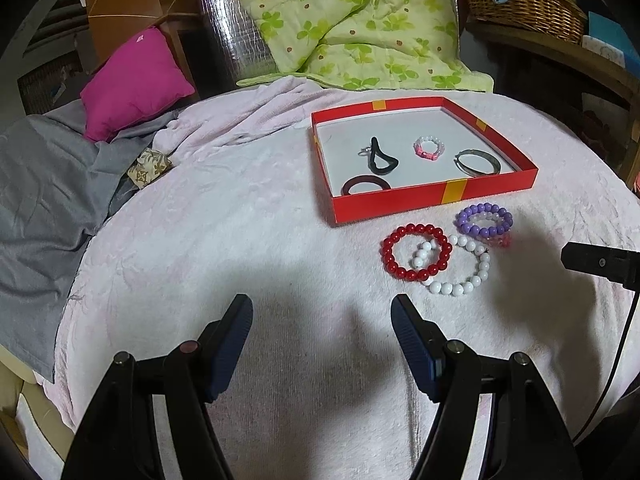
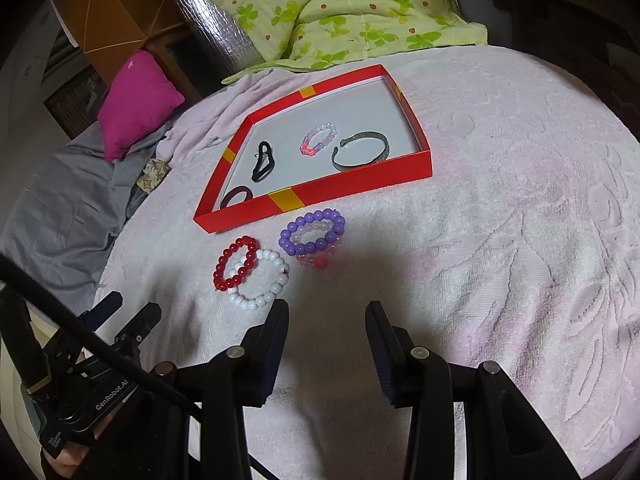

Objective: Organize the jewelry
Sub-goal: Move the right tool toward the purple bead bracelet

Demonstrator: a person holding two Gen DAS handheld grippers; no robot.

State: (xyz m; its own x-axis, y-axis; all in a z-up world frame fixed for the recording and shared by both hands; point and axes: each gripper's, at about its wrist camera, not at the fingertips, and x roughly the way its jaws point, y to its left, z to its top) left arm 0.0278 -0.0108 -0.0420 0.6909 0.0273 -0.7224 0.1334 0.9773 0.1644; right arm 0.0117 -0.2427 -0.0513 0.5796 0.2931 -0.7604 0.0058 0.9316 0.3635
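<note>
A red box lid (image 1: 432, 200) (image 2: 352, 184) lies on the pale pink towel. Inside it lie a black hair tie (image 1: 382, 158) (image 2: 262, 162), a dark ring (image 1: 365, 185) (image 2: 236, 196), a pink-white bead bracelet (image 1: 429, 147) (image 2: 319, 139) and a metal bangle (image 1: 477, 163) (image 2: 362, 152). In front of the box lie a red bead bracelet (image 1: 416, 251) (image 2: 235, 263), a white bead bracelet (image 1: 460, 268) (image 2: 260, 280) overlapping it, and a purple bead bracelet (image 1: 485, 221) (image 2: 313, 232) over a clear pink one (image 2: 316, 261). My left gripper (image 1: 322, 312) is open and empty, near the bracelets. My right gripper (image 2: 327, 316) is open and empty, just before them.
The towel (image 1: 248, 240) (image 2: 500, 240) covers a round surface. A magenta pillow (image 1: 134, 84) (image 2: 136, 104), grey cloth (image 1: 44, 184) and a green floral quilt (image 1: 360, 28) (image 2: 328, 12) lie behind. A wicker basket (image 1: 524, 0) stands at the back right.
</note>
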